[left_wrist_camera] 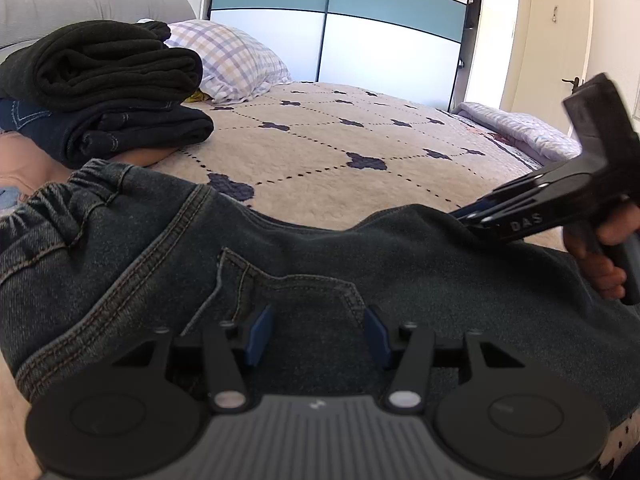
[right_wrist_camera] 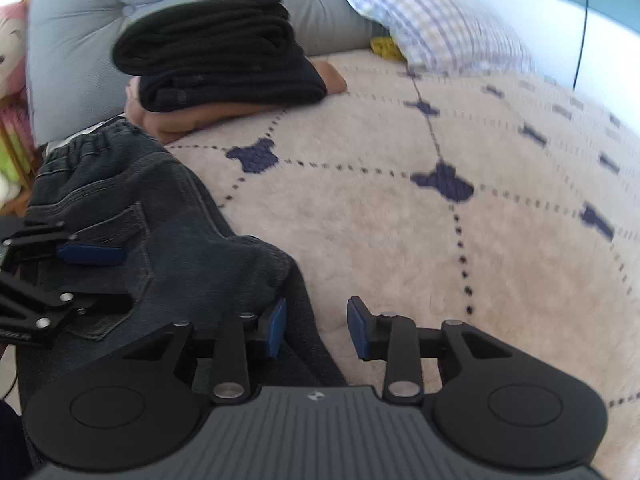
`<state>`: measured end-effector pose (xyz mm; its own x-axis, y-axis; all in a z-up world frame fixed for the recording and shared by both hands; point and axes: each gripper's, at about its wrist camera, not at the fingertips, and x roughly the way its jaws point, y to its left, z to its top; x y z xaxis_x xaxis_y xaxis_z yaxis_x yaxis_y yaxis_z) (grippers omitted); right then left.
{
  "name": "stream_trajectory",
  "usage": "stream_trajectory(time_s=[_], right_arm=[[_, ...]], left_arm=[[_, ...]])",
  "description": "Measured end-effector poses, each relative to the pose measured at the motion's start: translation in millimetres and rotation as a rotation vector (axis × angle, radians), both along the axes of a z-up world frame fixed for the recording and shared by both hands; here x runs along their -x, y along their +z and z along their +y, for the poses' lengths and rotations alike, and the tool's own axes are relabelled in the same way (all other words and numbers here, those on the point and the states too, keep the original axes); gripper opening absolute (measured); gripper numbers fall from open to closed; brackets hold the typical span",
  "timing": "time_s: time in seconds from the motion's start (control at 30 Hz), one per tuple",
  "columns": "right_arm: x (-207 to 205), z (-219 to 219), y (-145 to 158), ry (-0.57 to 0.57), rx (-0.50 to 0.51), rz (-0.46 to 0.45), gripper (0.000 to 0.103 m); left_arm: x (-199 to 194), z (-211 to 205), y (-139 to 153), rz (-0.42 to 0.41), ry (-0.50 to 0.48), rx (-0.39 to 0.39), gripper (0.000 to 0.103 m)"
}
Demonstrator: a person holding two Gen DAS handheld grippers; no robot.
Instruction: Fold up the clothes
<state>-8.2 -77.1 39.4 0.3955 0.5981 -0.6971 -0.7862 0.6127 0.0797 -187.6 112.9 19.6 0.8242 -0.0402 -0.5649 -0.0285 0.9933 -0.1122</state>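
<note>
The jeans (left_wrist_camera: 320, 264) lie on the near side of the bed (left_wrist_camera: 340, 148), bunched up. The left gripper (left_wrist_camera: 318, 334) rests over the back pocket (left_wrist_camera: 280, 288), its tongs apart and not pinching the cloth. The right gripper (right_wrist_camera: 316, 326) sits at the right edge of the jeans, tongs apart, with only a fold of cloth by one pad. A pile of folded clothes (right_wrist_camera: 216, 52) sits far left, near a checked pillow (right_wrist_camera: 436, 28).
</note>
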Motion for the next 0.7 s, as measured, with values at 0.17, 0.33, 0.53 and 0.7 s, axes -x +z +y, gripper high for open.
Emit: stream_trajectory(time_s=[0.17, 0.33, 0.53, 0.7], right_arm=[[-1, 5, -1, 0.091, 0.002, -0.014, 0.038], [-17, -5, 5, 0.111, -0.149, 0.066, 0.033], [-22, -1, -10, 0.043, -0.198, 0.141, 0.021], [-23, -7, -10, 0.004, -0.252, 0.183, 0.006]], left_arm=[[1, 0, 0, -0.002, -0.002, -0.003, 0.052], [2, -1, -2, -0.012, 0.0, -0.005, 0.053], [-1, -1, -1, -0.012, -0.005, -0.009, 0.053], [0, -1, -1, -0.014, -0.006, -0.005, 0.053]])
